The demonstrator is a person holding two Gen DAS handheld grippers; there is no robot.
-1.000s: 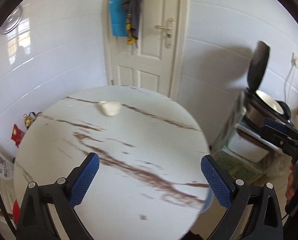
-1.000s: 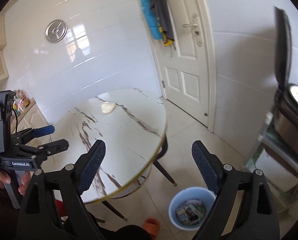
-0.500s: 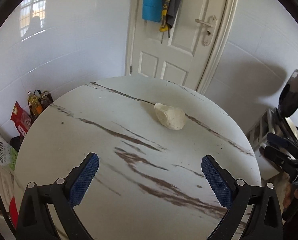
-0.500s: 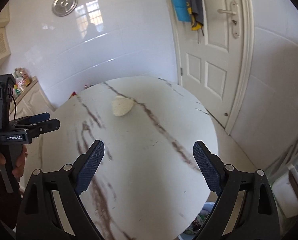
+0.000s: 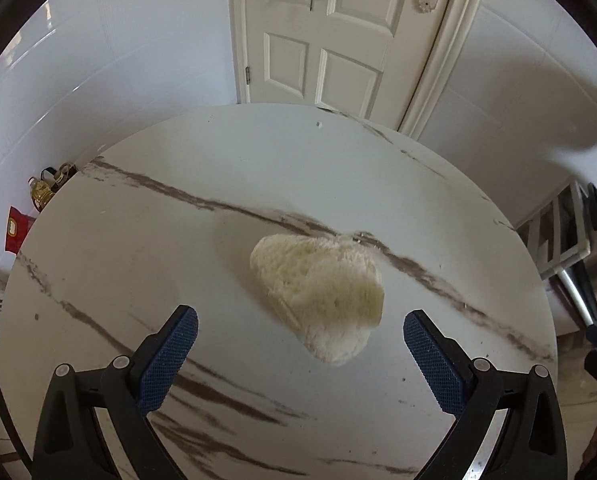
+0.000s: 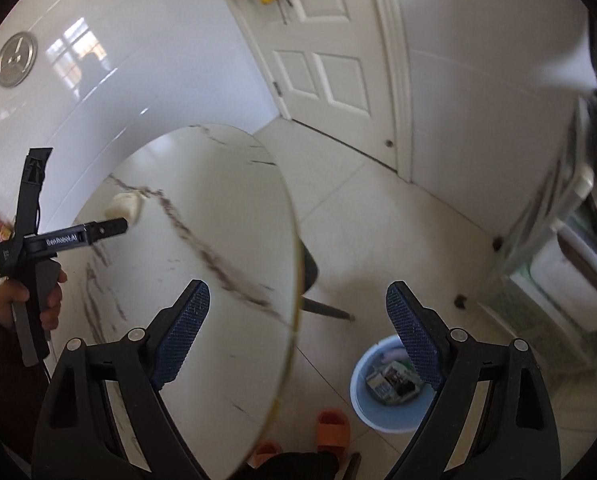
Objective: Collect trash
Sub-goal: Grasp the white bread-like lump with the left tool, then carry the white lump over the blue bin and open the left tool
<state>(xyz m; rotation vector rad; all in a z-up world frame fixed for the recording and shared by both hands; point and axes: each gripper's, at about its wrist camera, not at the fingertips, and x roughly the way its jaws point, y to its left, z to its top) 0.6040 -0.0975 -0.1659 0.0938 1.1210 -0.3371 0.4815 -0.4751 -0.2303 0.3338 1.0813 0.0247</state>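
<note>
A crumpled off-white lump of trash [image 5: 318, 294] lies on the round marble-patterned table [image 5: 218, 160]. My left gripper [image 5: 300, 330] hovers just short of it, jaws wide open, the lump lying ahead between the blue pads without touching them. In the right wrist view the same lump [image 6: 124, 208] shows at the table's far left, with the left gripper [image 6: 116, 226] beside it, held by a hand. My right gripper [image 6: 298, 304] is open and empty over the table's right edge [image 6: 294, 280]. A light blue bin [image 6: 386, 396] with trash inside stands on the floor below.
A white door [image 5: 338, 40] stands behind the table with clothes hanging on it. Bottles and a red packet [image 5: 38, 208] sit on the floor at the left. A white rack [image 5: 558, 236] with an appliance is at the right. Orange slippers [image 6: 330, 428] are beside the bin.
The left gripper moved forward and down over the table, so the lump now looms large between its open pads. The right gripper swung right, bringing the table edge, floor and bin back into view.
</note>
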